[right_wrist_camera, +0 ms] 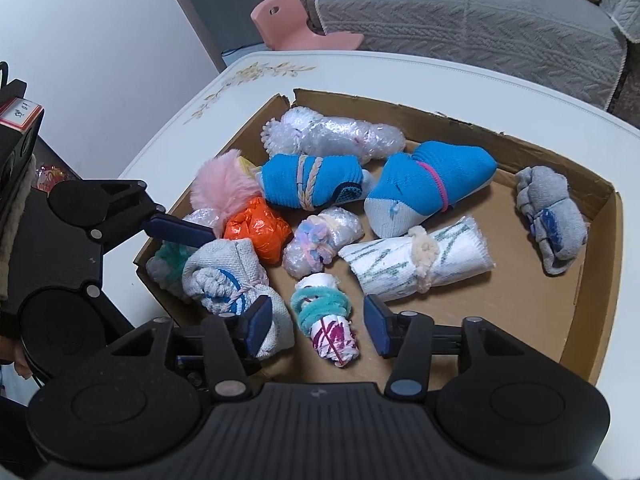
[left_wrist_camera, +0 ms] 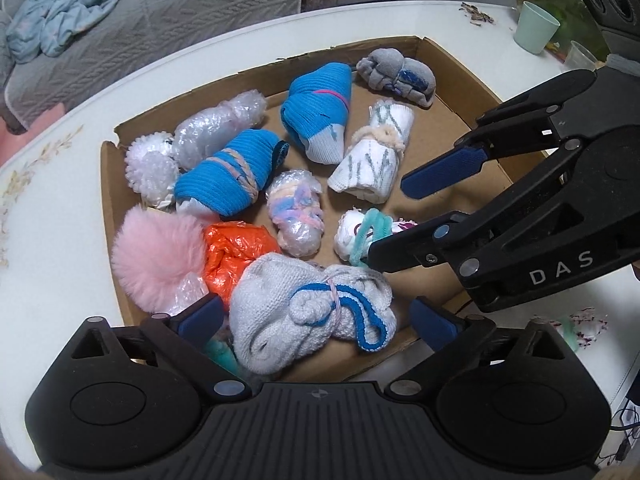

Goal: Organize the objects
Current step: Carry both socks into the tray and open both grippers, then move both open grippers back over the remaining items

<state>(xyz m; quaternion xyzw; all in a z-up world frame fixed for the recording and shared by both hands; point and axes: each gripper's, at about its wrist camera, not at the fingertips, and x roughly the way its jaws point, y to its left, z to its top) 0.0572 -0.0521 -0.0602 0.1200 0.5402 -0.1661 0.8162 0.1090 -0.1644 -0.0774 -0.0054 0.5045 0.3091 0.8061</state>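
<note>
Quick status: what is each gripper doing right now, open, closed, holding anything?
Left gripper: open wide, straddling the grey knit bundle, pads off it.
Right gripper: open, pads clear of the teal-tied white roll.

The near corner of the cardboard tray (left_wrist_camera: 108,184) is covered by the left claw (left_wrist_camera: 316,316) in its own view. A teal bundle (left_wrist_camera: 218,354) under the grey knitted roll (left_wrist_camera: 304,312) shows only a sliver there; what it is wrapped in cannot be told. In the right wrist view, a yellow scrap (right_wrist_camera: 247,165) peeks from behind the pink pompom (right_wrist_camera: 224,184), possibly plastic. The counter (right_wrist_camera: 360,76) runs off both sides. The sofa (right_wrist_camera: 480,20) is cut by the top edge.
</note>
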